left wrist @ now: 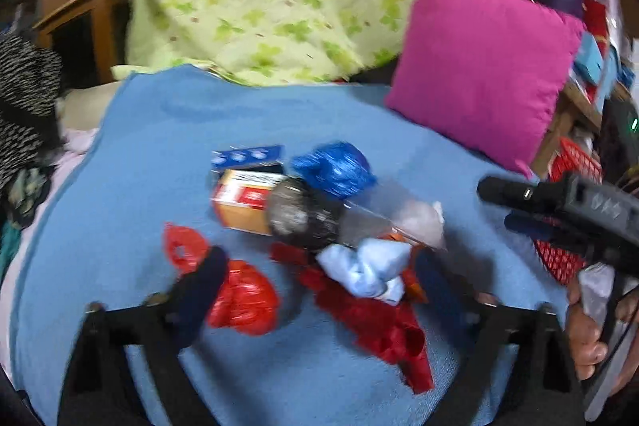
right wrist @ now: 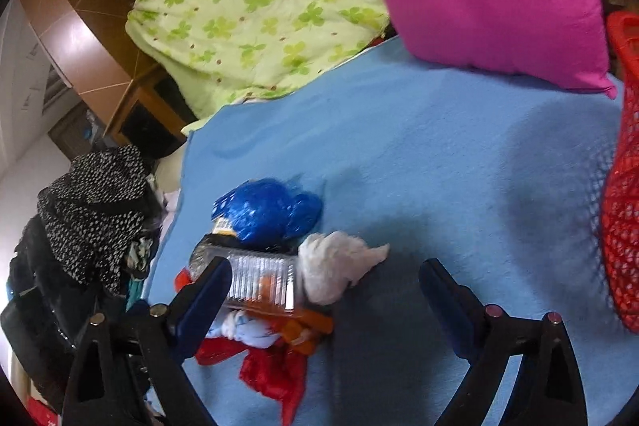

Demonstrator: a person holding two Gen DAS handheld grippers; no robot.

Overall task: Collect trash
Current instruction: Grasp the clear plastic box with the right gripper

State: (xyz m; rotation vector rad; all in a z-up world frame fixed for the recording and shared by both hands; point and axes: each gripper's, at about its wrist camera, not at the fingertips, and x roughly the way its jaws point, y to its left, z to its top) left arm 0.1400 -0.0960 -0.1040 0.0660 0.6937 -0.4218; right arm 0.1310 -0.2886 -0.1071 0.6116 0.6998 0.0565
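Left wrist view: crumpled trash pile, both grippers released.

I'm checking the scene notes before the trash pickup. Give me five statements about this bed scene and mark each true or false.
1. The crumpled blue plastic bag lies on the light blue blanket. True.
2. The square magenta pillow is yellow. False: it is magenta.
3. The left hand-held gripper is clamped on the crumpled red plastic bag. False: its jaws stand open around the trash.
4. A red mesh plastic basket stands at the blanket's edge. True.
5. The right hand-held gripper carries the white crumpled tissue. False: the tissue lies on the blanket.
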